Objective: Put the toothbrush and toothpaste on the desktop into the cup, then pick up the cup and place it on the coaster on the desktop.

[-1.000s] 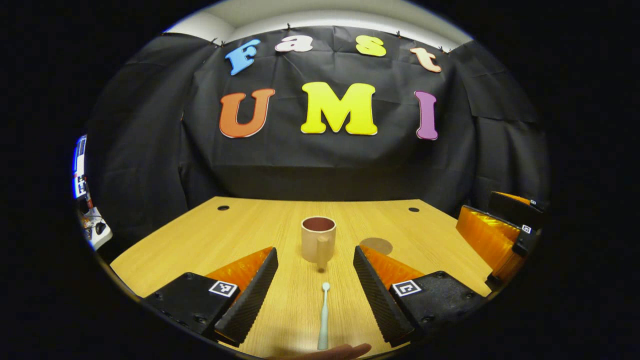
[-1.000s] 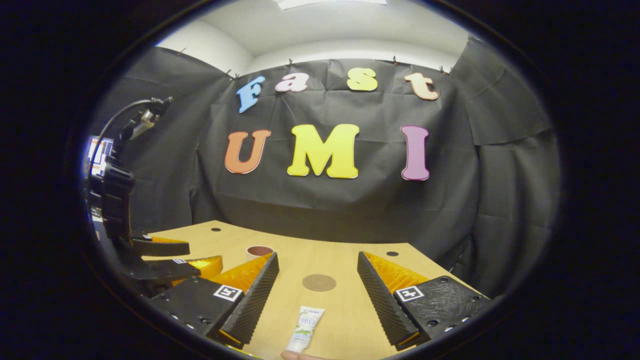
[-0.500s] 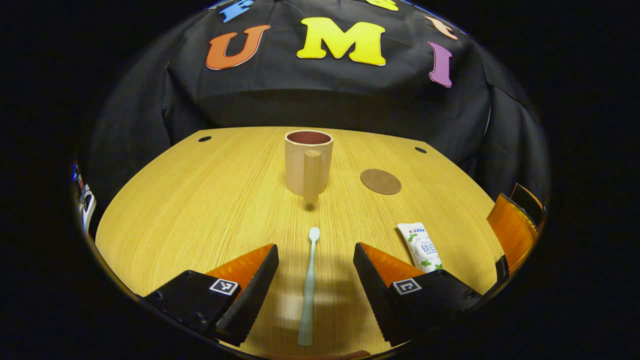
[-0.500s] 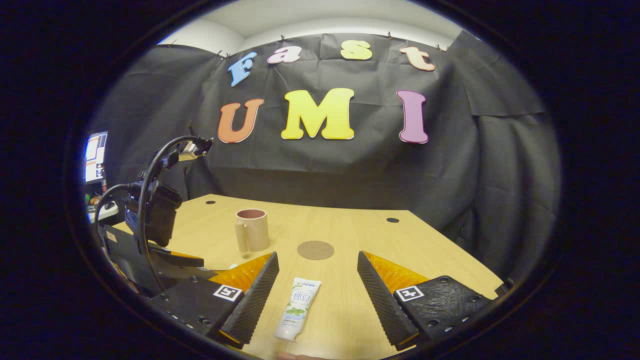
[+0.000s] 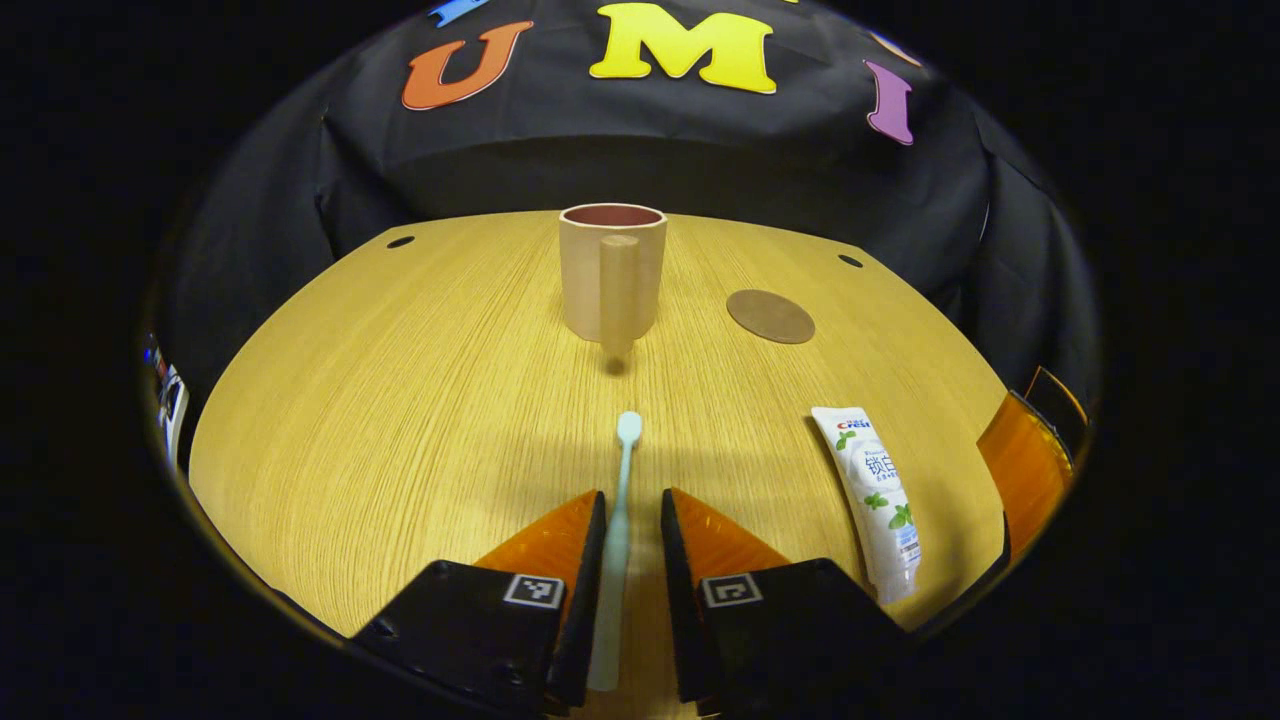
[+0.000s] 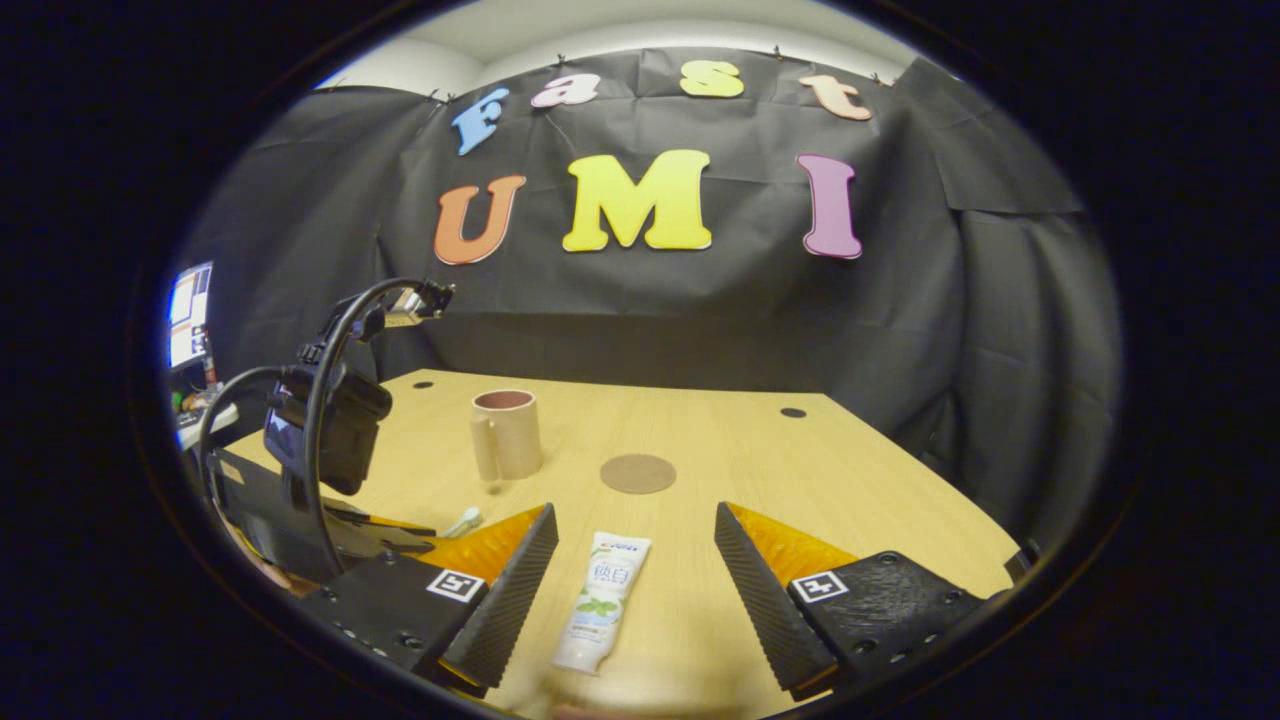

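Wood desktop [image 5: 400, 400], room round cup [image 5: 611, 270]

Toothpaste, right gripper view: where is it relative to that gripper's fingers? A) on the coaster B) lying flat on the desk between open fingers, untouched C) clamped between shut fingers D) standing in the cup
B. The toothpaste lies flat on the desk in the wide gap of the right gripper, neither finger touching it; the cup and coaster sit farther back.
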